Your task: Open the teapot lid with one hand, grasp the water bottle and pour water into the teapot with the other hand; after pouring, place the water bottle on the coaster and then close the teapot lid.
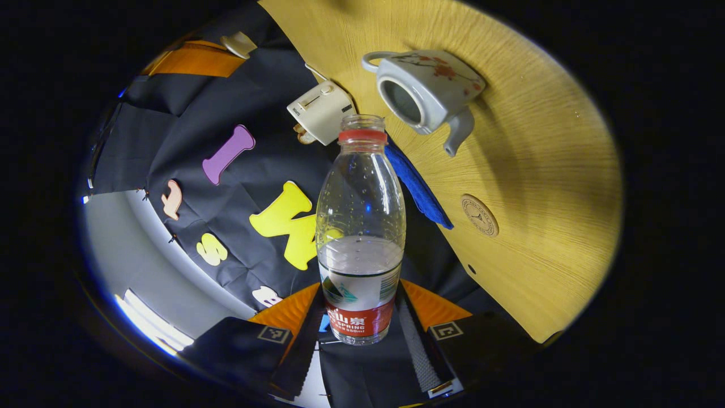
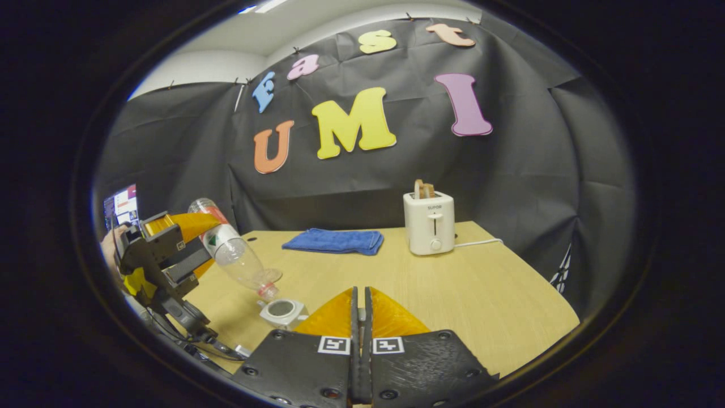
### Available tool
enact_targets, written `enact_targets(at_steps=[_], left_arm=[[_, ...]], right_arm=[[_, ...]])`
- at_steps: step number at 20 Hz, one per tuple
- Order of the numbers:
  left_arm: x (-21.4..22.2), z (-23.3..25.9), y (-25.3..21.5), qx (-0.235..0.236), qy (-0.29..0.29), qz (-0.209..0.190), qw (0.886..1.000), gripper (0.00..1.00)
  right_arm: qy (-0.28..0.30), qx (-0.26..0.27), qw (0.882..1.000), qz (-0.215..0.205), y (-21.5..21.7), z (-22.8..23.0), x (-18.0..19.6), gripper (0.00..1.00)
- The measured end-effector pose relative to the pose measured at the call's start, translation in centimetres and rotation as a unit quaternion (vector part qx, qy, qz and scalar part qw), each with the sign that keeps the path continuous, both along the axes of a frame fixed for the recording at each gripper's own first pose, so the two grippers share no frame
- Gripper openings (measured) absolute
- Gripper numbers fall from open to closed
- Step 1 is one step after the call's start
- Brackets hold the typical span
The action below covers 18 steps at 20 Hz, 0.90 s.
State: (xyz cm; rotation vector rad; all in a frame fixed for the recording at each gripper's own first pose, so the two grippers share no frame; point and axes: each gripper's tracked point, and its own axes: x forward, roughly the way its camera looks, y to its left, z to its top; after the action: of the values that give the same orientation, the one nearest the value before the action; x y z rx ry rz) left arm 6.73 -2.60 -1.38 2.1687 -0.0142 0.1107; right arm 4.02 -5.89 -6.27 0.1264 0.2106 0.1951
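My left gripper (image 1: 361, 320) is shut on the lower body of a clear, uncapped water bottle (image 1: 361, 226) with a red neck ring and some water in it. In the right gripper view that left gripper (image 2: 170, 249) holds the bottle (image 2: 235, 255) tilted, its mouth down just above the white teapot (image 2: 281, 310). The teapot (image 1: 425, 90) has a flower pattern; its round top opening is uncovered. A round coaster (image 1: 480, 215) lies on the wooden table (image 1: 544, 170), apart from the teapot. My right gripper (image 2: 360, 292) is shut to the right of the teapot; nothing shows between its fingers.
A white toaster (image 2: 429, 222) with bread in its slot stands at the back of the table (image 2: 481, 294), its cord trailing right. A folded blue cloth (image 2: 334, 241) lies to its left. A hand and a screen (image 2: 120, 207) are at the far left.
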Motion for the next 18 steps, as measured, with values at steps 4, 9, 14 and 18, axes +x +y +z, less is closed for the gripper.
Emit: enact_targets(at_steps=[4,9,14,18], left_arm=[[-0.1,-0.6,0.1,-0.011,0.006,0.002,1.000,0.74],[-0.1,-1.2,1.7,-0.145,0.040,0.018,0.988,0.74],[-2.2,-4.7,4.8,-0.410,0.073,0.061,0.907,0.74],[-3.7,-3.6,5.8,-0.630,0.035,0.058,0.773,0.77]], right_arm=[[0.000,0.001,1.000,0.001,0.0,0.1,0.0,0.00],[0.002,0.041,0.999,0.023,0.6,0.8,-0.4,0.00],[-0.007,0.037,0.999,0.020,0.3,1.3,-0.6,0.00],[-0.004,0.036,0.999,0.025,0.9,0.8,-0.4,0.00]])
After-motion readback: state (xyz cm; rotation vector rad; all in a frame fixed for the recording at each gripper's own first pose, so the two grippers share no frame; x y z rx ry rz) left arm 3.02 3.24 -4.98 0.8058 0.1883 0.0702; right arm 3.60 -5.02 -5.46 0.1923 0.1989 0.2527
